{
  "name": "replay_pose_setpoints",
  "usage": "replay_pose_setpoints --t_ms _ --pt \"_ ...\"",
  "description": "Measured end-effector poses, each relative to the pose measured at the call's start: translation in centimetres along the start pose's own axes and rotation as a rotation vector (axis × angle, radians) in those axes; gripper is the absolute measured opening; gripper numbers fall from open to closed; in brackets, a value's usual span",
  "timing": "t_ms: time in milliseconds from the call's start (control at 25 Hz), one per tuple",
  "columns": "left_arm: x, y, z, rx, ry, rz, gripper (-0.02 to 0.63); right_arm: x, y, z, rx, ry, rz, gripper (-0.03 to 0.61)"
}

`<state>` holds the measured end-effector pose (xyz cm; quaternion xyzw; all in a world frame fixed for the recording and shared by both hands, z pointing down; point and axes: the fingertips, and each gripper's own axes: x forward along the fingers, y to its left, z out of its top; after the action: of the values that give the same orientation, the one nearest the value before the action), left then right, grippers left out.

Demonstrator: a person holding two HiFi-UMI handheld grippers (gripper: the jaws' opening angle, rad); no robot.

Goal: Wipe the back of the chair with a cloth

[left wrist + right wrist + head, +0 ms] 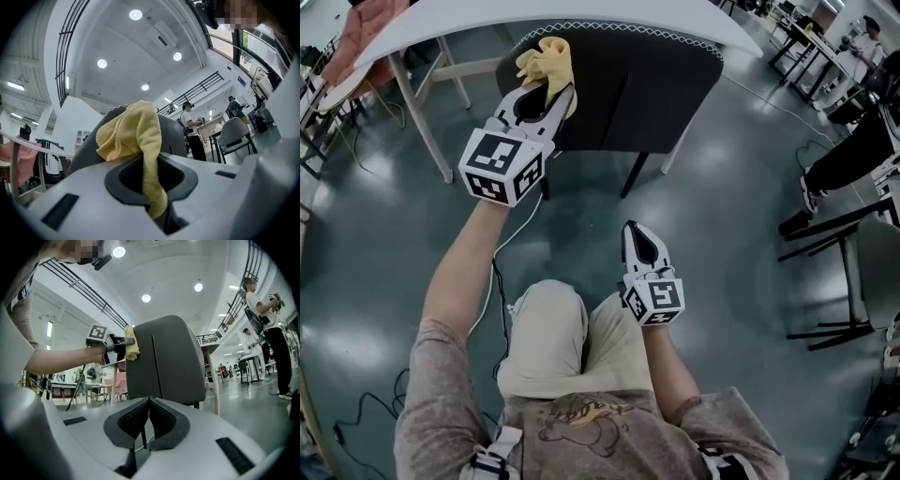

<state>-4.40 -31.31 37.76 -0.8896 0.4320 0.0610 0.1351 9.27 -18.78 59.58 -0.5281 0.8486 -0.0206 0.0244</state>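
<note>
A dark grey chair (619,94) is tucked under a white table, its back (164,357) facing me. My left gripper (546,82) is shut on a yellow cloth (548,61), which is bunched against the upper left part of the chair back. In the left gripper view the cloth (136,136) hangs down through the shut jaws, with the chair back (171,136) right behind it. My right gripper (641,239) hangs lower, above my lap, shut with nothing in it. The right gripper view shows its jaws (149,404) pressed together and the left gripper (115,345) holding the cloth (131,343) at the chair's left edge.
The white table (581,14) spans the top, with legs (422,112) to the left of the chair. Black chairs (848,272) and a seated person's leg (853,150) are at the right. A cable (502,272) runs over the grey floor. People stand far off (262,310).
</note>
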Motion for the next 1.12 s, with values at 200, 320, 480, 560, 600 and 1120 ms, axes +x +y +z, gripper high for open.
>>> replay_pose_setpoints --t_ms 200,320,480,560,600,1120 --pt "2.2 -2.3 -0.5 -0.009 0.016 -0.070 0.058 -0.9 -1.0 -0.2 -0.005 0.008 -0.031 0.026" --pt "3.4 -3.8 -0.8 -0.022 0.019 -0.108 0.058 -1.7 -1.6 -0.6 -0.005 0.014 -0.052 0.026" --pt "4.9 -5.7 -0.9 -0.054 0.026 -0.164 0.058 -2.7 -2.4 -0.7 -0.007 0.018 -0.073 0.026" --pt "5.5 -6.5 -0.9 -0.071 0.027 -0.177 0.058 -3.3 -2.7 -0.8 -0.007 0.017 -0.084 0.026" --pt "5.7 -6.9 -0.9 -0.077 0.027 -0.182 0.058 -3.5 -2.8 -0.8 -0.008 0.017 -0.089 0.026" --pt "10.9 -13.3 -2.4 -0.077 0.066 -0.280 0.058 -6.1 -4.7 -0.8 0.009 0.000 -0.149 0.026"
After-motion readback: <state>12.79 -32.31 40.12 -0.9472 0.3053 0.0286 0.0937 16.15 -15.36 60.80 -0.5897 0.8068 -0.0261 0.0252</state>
